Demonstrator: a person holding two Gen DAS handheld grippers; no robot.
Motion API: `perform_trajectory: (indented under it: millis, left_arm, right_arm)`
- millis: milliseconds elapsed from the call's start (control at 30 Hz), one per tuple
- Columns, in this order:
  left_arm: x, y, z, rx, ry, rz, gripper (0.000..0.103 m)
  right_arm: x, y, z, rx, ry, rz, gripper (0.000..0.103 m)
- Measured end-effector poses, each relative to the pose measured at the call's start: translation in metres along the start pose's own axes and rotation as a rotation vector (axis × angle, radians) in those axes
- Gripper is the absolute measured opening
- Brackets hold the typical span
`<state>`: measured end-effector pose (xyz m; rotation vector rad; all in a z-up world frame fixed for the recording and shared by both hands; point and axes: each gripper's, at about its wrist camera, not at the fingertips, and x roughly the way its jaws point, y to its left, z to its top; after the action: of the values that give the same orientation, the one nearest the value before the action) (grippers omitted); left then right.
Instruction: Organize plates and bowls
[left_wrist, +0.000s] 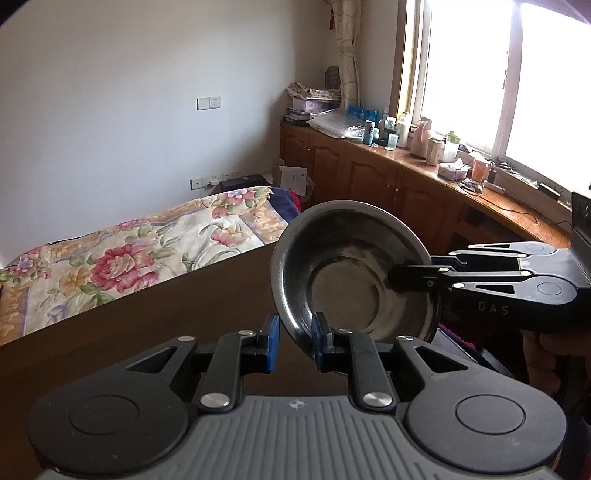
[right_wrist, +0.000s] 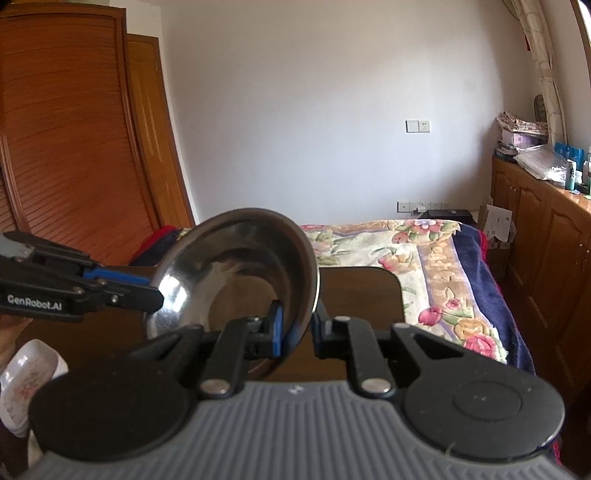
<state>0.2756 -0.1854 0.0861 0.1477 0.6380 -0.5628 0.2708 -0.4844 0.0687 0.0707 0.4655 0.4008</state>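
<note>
Currently the steel bowl (left_wrist: 354, 269) hangs tilted in the air over the brown table (left_wrist: 129, 332), pinched at opposite rims. My left gripper (left_wrist: 293, 339) is clamped on its near rim; my right gripper (right_wrist: 297, 328) is clamped on the far side. Risk, as I judge it: two thin rim grips on slick metal. Uneven hand motion could twist it loose, dropping it onto the table.

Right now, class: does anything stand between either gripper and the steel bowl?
Nothing visible does. The steel bowl is held by its rim between the fingers of the left gripper and of the right gripper.
</note>
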Motion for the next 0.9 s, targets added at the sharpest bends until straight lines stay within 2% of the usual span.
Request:
perform_trajectory:
  millis: [600,900]
  left_arm:
    - [-0.052,0.003,-0.03,-0.023,-0.034,0.022,0.049]
    - [-0.079,0.004,-0.061,-0.044,-0.05,0.022,0.049]
  right_arm:
    - [-0.03,0.04,-0.006,-0.058,-0.022,0.037,0.018]
    - [-0.041,0.058,-0.022,-0.063,-0.011,0.065,0.018]
